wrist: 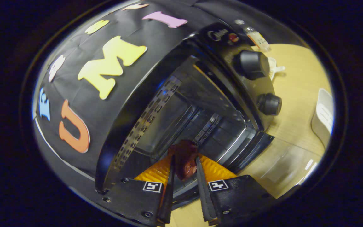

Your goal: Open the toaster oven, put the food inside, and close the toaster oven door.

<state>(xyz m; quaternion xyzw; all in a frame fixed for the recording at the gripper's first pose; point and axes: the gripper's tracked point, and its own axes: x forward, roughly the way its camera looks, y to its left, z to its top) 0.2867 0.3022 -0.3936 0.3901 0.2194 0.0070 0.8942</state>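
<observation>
- A dark reddish-brown piece of food [184, 159] sits clamped between the two fingers of the tool [184, 165], which press on it from either side.
- The food is held at the mouth of the toaster oven [156, 104], just over the front edge of its open cavity.
- The whole view is tilted, so the oven leans across the scene.
- The oven is black. Its cavity [197, 110] is dark, with shiny metal walls and ribbed rack guides at the back.
- A perforated metal strip [146, 123] runs along the oven's front edge on one side of the opening.
- On the other side of the opening, the control panel carries two round black knobs: a larger knob [251, 64] and a smaller knob [269, 104] beside it.
- The oven door [254, 145] is open, with its glass lying over the tabletop beside the tool.
- The oven stands on a light wooden tabletop [295, 94].
- A white object [323, 115] rests on the tabletop, well apart from the oven; what it is cannot be told.
</observation>
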